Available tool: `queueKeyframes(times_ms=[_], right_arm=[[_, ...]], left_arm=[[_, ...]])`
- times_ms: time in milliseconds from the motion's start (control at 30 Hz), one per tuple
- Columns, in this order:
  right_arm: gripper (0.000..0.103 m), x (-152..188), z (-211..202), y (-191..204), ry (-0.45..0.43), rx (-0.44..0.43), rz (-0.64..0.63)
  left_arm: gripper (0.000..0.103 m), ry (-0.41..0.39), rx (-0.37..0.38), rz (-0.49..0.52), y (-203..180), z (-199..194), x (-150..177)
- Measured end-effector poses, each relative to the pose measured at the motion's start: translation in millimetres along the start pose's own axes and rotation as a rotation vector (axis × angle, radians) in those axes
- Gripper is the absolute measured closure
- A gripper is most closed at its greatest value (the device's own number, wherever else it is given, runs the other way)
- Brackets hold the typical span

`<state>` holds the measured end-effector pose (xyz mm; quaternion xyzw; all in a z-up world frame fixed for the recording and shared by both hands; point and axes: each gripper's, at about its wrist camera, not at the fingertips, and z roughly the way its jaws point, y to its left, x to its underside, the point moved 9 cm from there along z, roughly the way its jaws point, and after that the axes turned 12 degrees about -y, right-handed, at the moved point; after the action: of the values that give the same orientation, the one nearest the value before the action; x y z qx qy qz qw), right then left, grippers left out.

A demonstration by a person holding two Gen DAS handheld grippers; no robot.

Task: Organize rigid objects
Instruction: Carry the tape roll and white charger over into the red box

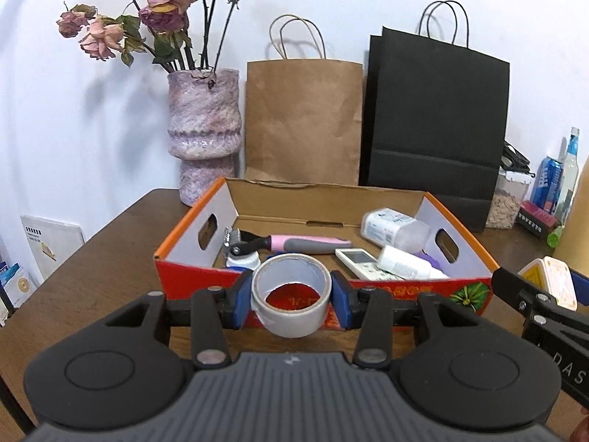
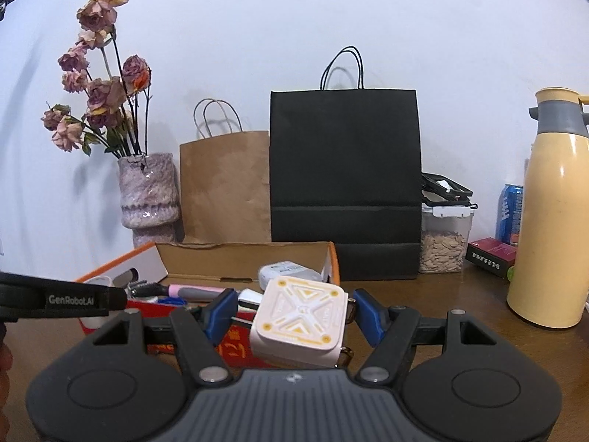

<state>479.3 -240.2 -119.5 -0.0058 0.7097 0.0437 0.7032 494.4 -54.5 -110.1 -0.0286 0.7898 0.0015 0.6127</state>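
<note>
Just short of box rim (image 1: 254,283) — tape (image 1: 291,294).

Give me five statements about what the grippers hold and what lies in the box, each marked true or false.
1. The left gripper is shut on the tape roll. True.
2. The right gripper is empty. False: it grips a white charger.
3. A remote control lies in the cardboard box. True.
4. The tape roll lies in the box. False: it is held before the box's front wall.
5. The brown paper bag lies flat. False: it stands upright.
</note>
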Motion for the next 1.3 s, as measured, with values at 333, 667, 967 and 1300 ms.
queueKeyframes(times_ms=[333, 667, 967, 1300], right_arm=[[0.035, -3, 27, 20, -0.02, 0.001, 0.009], [0.035, -4, 63, 34, -0.025, -0.019, 0.014], [0.035, -3, 98, 39, -0.019, -0.037, 0.026], [0.035, 1, 132, 38, 0.002, -0.031, 0.012]], left_arm=[[0.058, -0.02, -0.026, -0.014, 20, 23, -12], [0.058, -0.019, -0.034, -0.025, 27, 52, -18], [0.058, -0.022, -0.045, -0.021, 34, 80, -25], [0.058, -0.005, -0.051, -0.003, 41, 112, -24]])
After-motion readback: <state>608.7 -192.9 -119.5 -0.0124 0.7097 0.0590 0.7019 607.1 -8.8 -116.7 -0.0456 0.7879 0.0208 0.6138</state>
